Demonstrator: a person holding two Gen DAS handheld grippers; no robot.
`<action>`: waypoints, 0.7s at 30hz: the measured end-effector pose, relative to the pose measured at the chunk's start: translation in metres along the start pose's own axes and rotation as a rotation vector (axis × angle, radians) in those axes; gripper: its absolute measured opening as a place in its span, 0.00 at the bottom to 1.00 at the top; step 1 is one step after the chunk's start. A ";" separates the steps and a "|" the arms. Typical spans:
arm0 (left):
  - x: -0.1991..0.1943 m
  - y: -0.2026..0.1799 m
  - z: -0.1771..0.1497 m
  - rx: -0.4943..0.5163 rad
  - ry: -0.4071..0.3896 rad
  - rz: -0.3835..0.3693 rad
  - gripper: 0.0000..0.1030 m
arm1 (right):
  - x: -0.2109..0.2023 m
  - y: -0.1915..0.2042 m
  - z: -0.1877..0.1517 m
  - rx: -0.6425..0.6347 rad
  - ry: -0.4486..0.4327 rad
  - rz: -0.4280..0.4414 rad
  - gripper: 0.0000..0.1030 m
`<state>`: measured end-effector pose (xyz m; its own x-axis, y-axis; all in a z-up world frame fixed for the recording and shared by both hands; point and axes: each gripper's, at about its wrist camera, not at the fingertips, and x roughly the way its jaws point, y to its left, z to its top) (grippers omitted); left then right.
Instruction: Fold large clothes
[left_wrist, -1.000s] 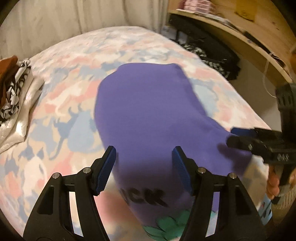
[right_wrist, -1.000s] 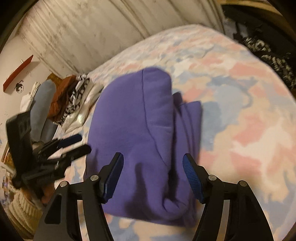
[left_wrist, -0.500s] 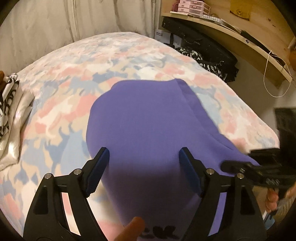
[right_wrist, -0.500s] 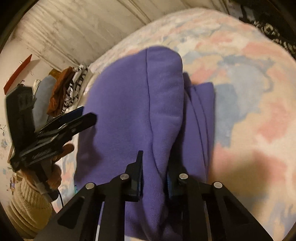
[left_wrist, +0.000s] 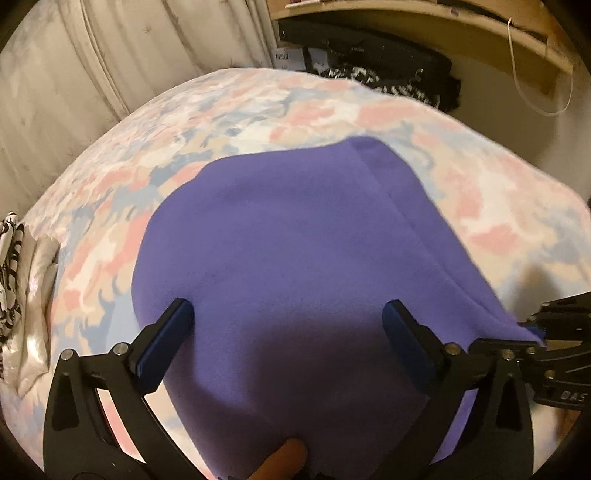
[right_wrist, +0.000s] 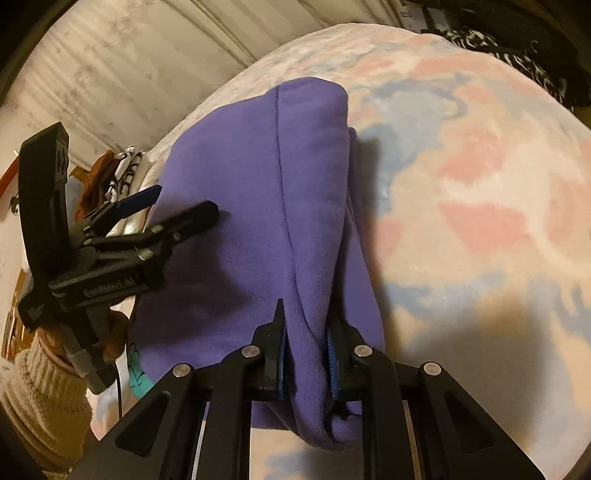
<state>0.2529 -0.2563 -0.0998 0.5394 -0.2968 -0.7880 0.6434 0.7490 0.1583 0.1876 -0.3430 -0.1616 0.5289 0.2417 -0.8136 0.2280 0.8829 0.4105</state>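
Observation:
A purple sweatshirt (left_wrist: 295, 258) lies folded on the patterned bedspread (left_wrist: 258, 110); it also shows in the right wrist view (right_wrist: 243, 206). My left gripper (left_wrist: 288, 332) is open and hovers over the near part of the sweatshirt; it also shows in the right wrist view (right_wrist: 173, 210), at the garment's left edge. My right gripper (right_wrist: 304, 354) is shut on the thick folded right edge of the sweatshirt. It also shows in the left wrist view (left_wrist: 535, 332), at the garment's right corner.
A pile of other clothes (left_wrist: 18, 280) lies at the bed's left side, also seen in the right wrist view (right_wrist: 110, 177). A wooden shelf (left_wrist: 443, 22) with dark items below stands at the far right. A curtain (left_wrist: 110, 55) hangs behind the bed.
My right gripper moved forward and closed on the folded right edge of the sweatshirt. My left gripper stayed open and shifted further over the garment.

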 end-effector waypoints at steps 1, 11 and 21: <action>0.004 0.001 -0.001 -0.003 0.004 0.000 0.99 | 0.003 -0.002 0.001 0.008 0.003 0.003 0.15; -0.009 0.016 -0.001 -0.044 -0.031 -0.039 0.99 | -0.012 0.018 0.025 -0.053 0.050 -0.020 0.33; -0.072 0.071 0.010 -0.167 -0.105 -0.057 0.98 | -0.034 0.031 0.096 -0.045 -0.021 -0.004 0.68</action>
<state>0.2655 -0.1872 -0.0260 0.5638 -0.3954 -0.7251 0.5803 0.8144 0.0071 0.2555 -0.3629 -0.0819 0.5451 0.2304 -0.8061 0.1931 0.9011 0.3882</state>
